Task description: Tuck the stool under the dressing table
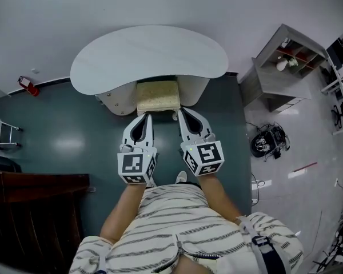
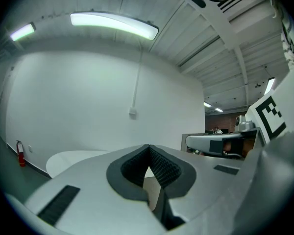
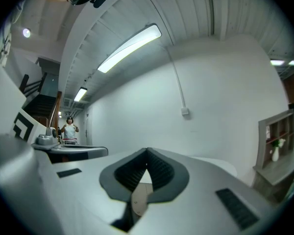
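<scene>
1. I saw the stool sitting partly under the dressing table. Its beige cushion showed at the tabletop's near edge.
2. The left gripper had its jaws pressed together with nothing between them. Its own view showed the ribbed pads meeting.
3. The right gripper was likewise closed and empty, its pads meeting in its own view.
4. In the head view both grippers pointed toward the stool. The left tip was just beside the cushion's near left corner and the right tip just beside its near right corner.
5. Neither gripper held the stool. Both gripper views looked out level across the white tabletop to the wall.
</scene>
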`<state>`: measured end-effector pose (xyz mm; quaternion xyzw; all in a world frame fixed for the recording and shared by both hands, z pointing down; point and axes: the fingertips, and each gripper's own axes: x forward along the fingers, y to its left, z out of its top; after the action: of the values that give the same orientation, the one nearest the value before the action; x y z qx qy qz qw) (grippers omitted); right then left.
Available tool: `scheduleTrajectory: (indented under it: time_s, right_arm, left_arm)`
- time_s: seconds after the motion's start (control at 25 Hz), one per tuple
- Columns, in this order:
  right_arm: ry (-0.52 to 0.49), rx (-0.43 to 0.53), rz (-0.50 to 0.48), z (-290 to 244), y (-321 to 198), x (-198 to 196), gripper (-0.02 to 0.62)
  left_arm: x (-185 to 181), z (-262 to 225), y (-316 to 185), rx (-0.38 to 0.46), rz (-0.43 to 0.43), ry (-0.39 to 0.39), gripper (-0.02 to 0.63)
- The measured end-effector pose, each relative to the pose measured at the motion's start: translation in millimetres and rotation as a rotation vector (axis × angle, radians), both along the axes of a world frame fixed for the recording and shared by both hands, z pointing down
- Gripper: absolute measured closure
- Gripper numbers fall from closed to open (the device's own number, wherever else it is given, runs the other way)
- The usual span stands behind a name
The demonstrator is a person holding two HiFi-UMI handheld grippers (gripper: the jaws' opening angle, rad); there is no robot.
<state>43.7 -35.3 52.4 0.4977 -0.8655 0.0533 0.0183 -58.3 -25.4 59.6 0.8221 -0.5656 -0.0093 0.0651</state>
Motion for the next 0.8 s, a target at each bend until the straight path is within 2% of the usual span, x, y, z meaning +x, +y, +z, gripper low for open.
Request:
scheduleTrajectory:
  time_s: [0.32, 0.8]
  right_arm:
    - [-0.018, 0.036, -0.008, -17, 3, -11, 0.583]
    - [-0.032, 0.048, 0.009, -15, 6, 1, 0.583]
  left_arm:
    - [-3, -22, -6, 0.051, 0.002, 0.0, 0.6]
    - [8, -22, 0, 0.066, 0.002, 0.021, 0.6]
